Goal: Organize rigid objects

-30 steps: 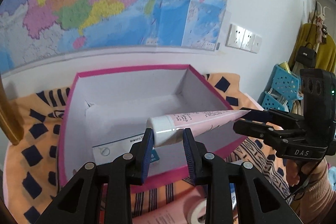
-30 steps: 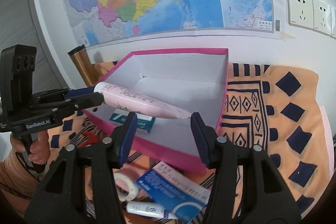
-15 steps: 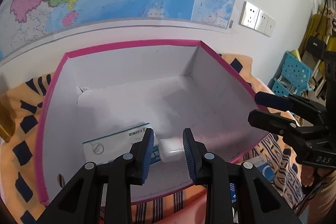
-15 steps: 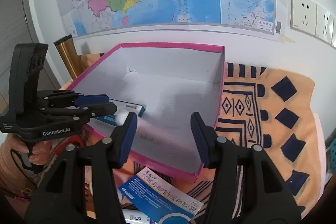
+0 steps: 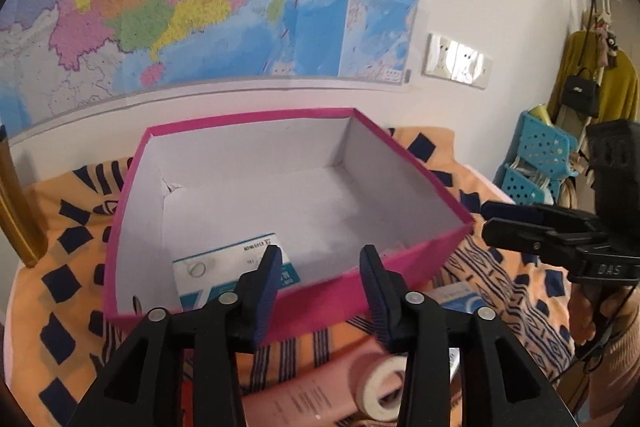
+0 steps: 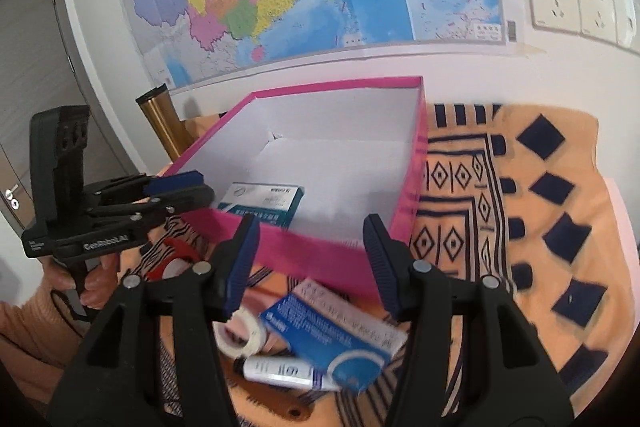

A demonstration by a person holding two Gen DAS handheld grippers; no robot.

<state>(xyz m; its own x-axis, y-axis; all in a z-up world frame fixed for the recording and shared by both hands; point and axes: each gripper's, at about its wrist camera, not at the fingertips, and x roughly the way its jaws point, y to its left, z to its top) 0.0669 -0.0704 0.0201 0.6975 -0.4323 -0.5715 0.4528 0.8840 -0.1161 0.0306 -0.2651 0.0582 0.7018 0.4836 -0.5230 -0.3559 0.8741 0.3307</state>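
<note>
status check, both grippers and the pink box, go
Left gripper open, empty. Right gripper open, empty. Pink box holds one carton; blue carton, tape roll, small tube outside on the cloth. Nothing blocking.

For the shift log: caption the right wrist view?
Open right hand-held gripper above blue-white carton outside pink box.

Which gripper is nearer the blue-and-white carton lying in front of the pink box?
Right. The right gripper hangs open directly over the blue-and-white carton; the left gripper is off by the pink box's near-left corner.
</note>
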